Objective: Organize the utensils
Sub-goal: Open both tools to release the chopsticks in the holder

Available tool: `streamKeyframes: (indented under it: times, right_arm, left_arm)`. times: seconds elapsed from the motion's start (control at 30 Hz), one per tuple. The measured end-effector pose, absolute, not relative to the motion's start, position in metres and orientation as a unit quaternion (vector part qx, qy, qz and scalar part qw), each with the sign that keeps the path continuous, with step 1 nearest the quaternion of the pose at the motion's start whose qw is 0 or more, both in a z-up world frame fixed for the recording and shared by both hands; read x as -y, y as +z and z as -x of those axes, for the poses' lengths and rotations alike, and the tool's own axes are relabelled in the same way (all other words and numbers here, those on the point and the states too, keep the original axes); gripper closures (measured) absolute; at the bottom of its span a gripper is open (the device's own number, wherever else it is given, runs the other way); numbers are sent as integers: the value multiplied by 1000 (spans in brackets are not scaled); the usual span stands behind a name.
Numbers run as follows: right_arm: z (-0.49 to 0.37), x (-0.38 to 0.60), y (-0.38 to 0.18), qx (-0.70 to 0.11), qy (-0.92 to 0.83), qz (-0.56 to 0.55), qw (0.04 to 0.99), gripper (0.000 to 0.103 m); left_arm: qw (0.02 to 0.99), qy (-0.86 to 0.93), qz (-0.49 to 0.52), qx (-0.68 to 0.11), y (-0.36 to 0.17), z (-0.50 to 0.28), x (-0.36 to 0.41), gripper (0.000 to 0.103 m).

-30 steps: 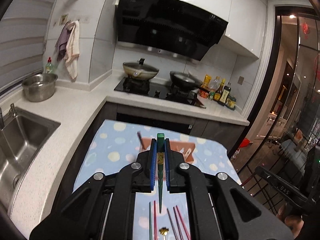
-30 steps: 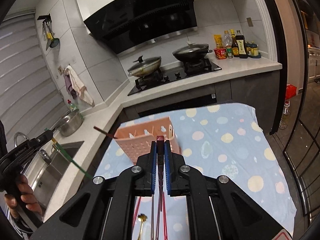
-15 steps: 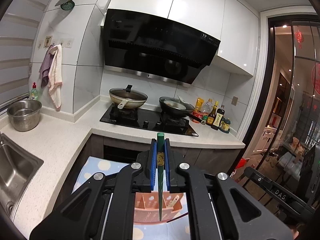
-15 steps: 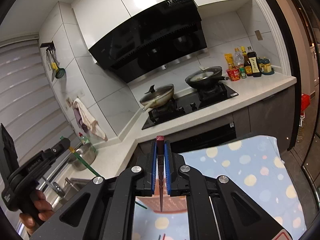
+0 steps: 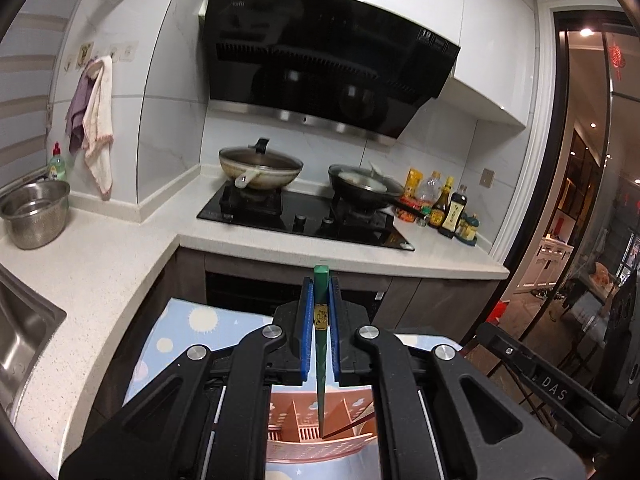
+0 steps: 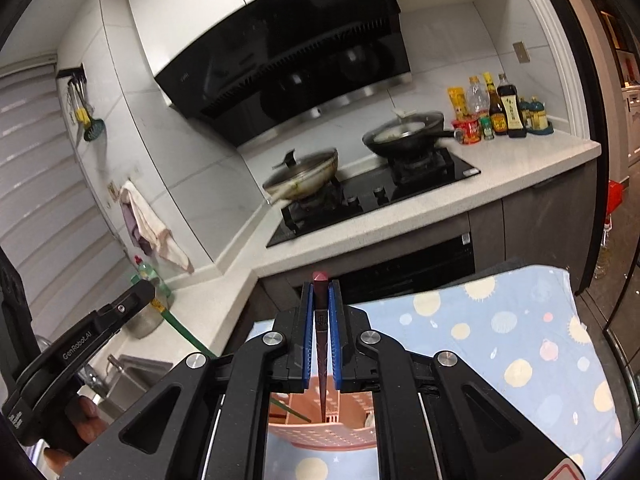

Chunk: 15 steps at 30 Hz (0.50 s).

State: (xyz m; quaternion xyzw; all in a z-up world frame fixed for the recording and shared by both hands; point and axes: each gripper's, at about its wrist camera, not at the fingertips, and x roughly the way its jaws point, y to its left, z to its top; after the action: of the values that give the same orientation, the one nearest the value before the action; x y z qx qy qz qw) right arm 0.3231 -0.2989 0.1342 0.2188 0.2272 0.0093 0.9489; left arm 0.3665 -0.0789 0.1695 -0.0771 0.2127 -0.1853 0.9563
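My left gripper (image 5: 320, 304) is shut on a green chopstick (image 5: 321, 360) that hangs tip-down into the pink utensil caddy (image 5: 316, 444). My right gripper (image 6: 321, 304) is shut on a dark red chopstick (image 6: 321, 360), its tip down inside the same pink caddy (image 6: 324, 432). In the right wrist view the left gripper (image 6: 140, 292) shows at the left with the green chopstick (image 6: 188, 336) slanting down to the caddy. The dark red chopstick's tip (image 5: 352, 426) also shows in the caddy in the left wrist view.
The caddy stands on a blue dotted cloth (image 6: 500, 344) over a table in front of the kitchen counter (image 5: 120, 256). A stove with two pans (image 5: 260, 168) and sauce bottles (image 6: 504, 108) are behind. A sink (image 5: 20, 340) and steel bowl (image 5: 36, 212) are at the left.
Both grippers have lifted off the cloth, tilted up and moved over the caddy. Each chopstick's tip has gone down into the caddy. The loose utensils on the cloth have left view.
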Motion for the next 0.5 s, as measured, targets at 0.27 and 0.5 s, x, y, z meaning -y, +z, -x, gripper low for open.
streamKeyframes:
  times: [0.27,0.5]
  right_arm:
    - [-338,293,101,-263,8,-218,940,96]
    - [-331,294,98,-254,-10,-220,942,65]
  left_arm:
    - [950,-178,79,-243,142,-382,77,96]
    - [950,-155,89,-257,135,-383,70,71]
